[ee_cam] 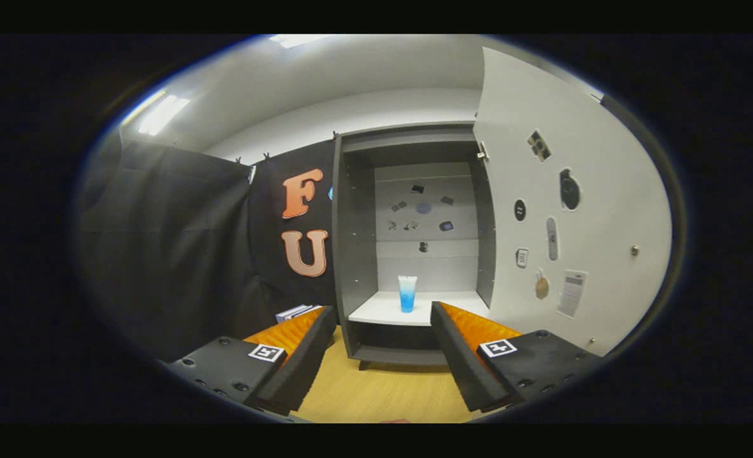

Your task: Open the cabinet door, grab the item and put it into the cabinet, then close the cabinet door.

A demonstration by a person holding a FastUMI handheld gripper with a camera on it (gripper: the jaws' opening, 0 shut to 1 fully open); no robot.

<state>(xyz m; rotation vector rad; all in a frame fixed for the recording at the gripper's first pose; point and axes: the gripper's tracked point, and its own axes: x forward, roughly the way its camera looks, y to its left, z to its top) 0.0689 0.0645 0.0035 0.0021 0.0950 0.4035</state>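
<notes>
A grey cabinet (357, 254) stands straight ahead with its white door (580, 210) swung wide open to the right. A small blue and clear tube (407, 293) stands upright on the white shelf (382, 312) inside. My gripper (384, 318) is open, with its two black and orange fingers (306, 343) spread wide and nothing between them. The tube is beyond the fingertips, and the shelf's front edge shows in the gap between them.
The cabinet stands on a wooden table top (382, 388). A small stack of flat items (295, 312) lies left of the cabinet behind the left finger. Black cloth (179, 254) hangs along the left. Stickers and a small knob (634, 250) are on the door's inner face.
</notes>
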